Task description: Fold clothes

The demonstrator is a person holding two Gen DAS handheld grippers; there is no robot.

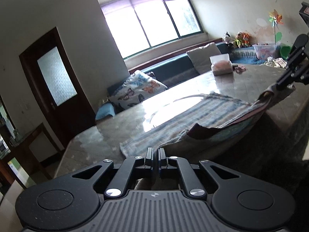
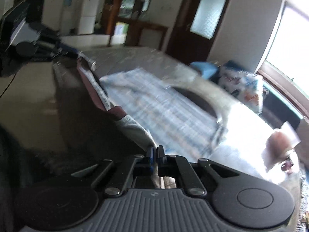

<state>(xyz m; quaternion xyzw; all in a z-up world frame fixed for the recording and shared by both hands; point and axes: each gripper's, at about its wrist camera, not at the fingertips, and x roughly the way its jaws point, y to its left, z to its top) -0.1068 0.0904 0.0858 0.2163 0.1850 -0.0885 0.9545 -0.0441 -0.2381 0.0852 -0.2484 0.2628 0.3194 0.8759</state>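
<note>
A blue-and-white striped garment (image 1: 193, 116) with a dark red inner hem lies spread on the glossy stone table (image 1: 108, 135). My left gripper (image 1: 155, 151) is shut on its near edge, cloth pinched between the pads. In the same view my right gripper (image 1: 278, 83) holds the other corner of that edge, lifted off the table. The right wrist view is blurred: the right gripper (image 2: 155, 149) is shut on the grey-blue hem of the garment (image 2: 164, 104), and the left gripper (image 2: 77, 54) grips the far corner at upper left. The held edge sags between both grippers.
A clear plastic tub (image 1: 221, 64) stands on the table's far side. Past the table are a bench with a butterfly pillow (image 1: 139, 90), soft toys (image 1: 237, 39), a window and a dark door (image 1: 56, 77). A cabinet and a white fridge (image 2: 87, 13) stand behind.
</note>
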